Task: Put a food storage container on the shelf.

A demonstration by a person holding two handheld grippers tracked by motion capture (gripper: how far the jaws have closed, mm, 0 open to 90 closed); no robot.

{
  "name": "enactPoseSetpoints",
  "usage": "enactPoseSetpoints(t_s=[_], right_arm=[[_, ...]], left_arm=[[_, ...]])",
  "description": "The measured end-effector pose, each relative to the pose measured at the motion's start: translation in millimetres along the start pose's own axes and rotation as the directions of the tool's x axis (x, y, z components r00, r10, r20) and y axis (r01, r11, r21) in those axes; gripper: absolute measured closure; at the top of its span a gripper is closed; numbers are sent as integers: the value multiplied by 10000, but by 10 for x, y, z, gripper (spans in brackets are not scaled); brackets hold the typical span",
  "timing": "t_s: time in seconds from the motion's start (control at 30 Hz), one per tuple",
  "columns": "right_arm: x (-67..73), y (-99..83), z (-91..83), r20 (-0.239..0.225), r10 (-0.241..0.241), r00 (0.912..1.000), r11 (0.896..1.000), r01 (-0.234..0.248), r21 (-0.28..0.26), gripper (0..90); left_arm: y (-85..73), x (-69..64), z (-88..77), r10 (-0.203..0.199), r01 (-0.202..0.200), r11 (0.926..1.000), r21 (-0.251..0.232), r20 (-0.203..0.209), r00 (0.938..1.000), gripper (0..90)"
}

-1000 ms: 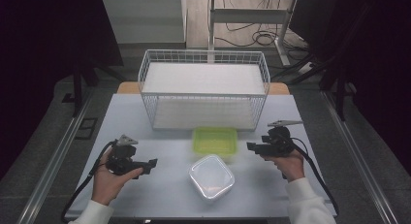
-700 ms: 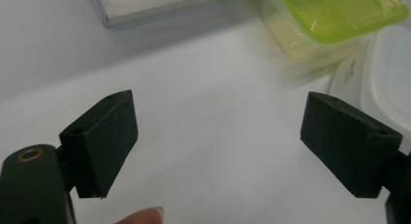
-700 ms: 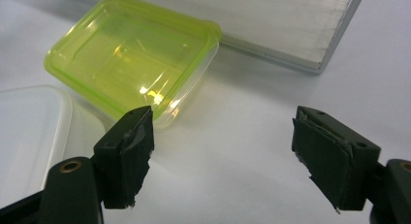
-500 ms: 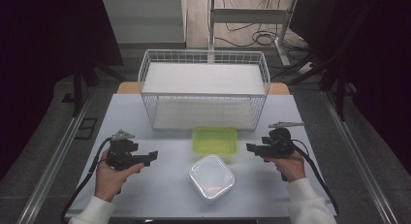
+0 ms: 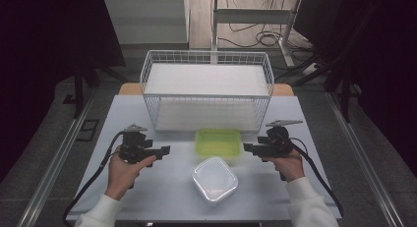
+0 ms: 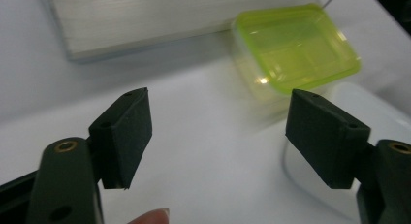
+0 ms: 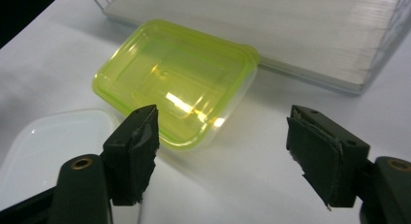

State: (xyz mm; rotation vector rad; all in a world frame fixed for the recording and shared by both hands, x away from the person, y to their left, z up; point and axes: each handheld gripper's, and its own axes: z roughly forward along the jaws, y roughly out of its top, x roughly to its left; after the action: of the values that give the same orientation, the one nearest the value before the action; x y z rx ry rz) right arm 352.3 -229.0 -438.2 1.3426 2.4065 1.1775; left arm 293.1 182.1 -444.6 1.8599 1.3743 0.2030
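Near the table's (image 5: 162, 197) front edge, my left tongs (image 6: 218, 132), just narrowing, and right tongs (image 7: 220, 151) gape empty; the clear box (image 6: 310, 175) sits half hidden behind a jaw.

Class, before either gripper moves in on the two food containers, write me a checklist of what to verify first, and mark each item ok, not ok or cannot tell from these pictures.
1. Left gripper holds nothing between its jaws, which have just been closing a little: ok.
2. Right gripper jaws wide, nothing between them: ok.
3. Green-lidded container lies free on the table, between the two grippers, untouched: ok.
4. Clear container sits in front of the green one, not under it: ok.
5. Green lid fully snapped down: cannot tell.
6. Wire basket behind stands apart from the green-lidded container: ok in the right gripper view.
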Motion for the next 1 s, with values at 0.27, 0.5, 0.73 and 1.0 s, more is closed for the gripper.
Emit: enactPoseSetpoints(t_s=[0.27,0.5,0.73,1.0], right_arm=[[99,56,24,-60,-86,9999,10000,86,46,295],[113,113,152,-108,-88,9999,9999,89,49,312],[59,130,260,-56,73,10000,9997,-72,234,326],[10,117,375,9,236,9997,9981,-236,566,331]], left_arm=[[223,-152,184,-26,0,9994,333,772,9970,318],[374,-147,399,-630,531,9951,832,1210,9907,346],[439,-87,658,-1254,1079,9853,1322,1326,9832,360],[534,-124,927,-1491,1169,9761,1831,1734,9735,380]])
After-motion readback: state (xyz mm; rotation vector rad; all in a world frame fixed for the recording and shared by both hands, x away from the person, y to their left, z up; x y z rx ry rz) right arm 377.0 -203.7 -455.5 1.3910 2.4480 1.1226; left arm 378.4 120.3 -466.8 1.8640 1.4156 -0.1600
